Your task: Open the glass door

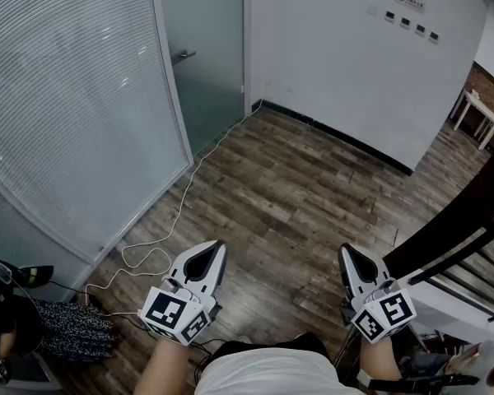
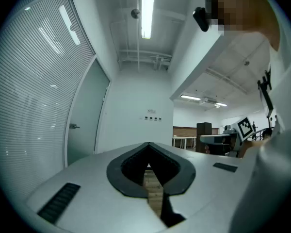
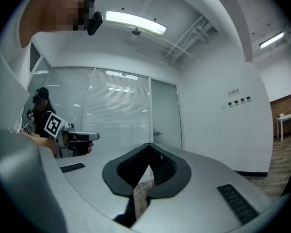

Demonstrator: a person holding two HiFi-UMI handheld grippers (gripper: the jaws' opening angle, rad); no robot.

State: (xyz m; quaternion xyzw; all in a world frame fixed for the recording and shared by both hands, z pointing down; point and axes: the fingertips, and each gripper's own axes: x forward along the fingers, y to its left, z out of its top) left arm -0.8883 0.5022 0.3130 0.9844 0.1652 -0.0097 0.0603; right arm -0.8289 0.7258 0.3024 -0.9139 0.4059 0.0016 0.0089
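Left of the frosted glass door [image 1: 206, 56], a blind-lined glass partition [image 1: 74, 97]. Door itself at the far end of the wood floor, seemingly closed though small at this range, lever handle [image 1: 182, 55] near its left edge, untouched. Trailing from the door's foot toward the camera, a loose white cable [image 1: 186, 183]. Well short of the door, left gripper [image 1: 216, 250], jaws pressed together on nothing. Further right of the door and equally far back, right gripper [image 1: 347, 252], likewise pressed together and empty. Likely hazards: tripping on the cable during the walk up; closed jaws skidding off the slim handle; shoving glass instead of working the lever.
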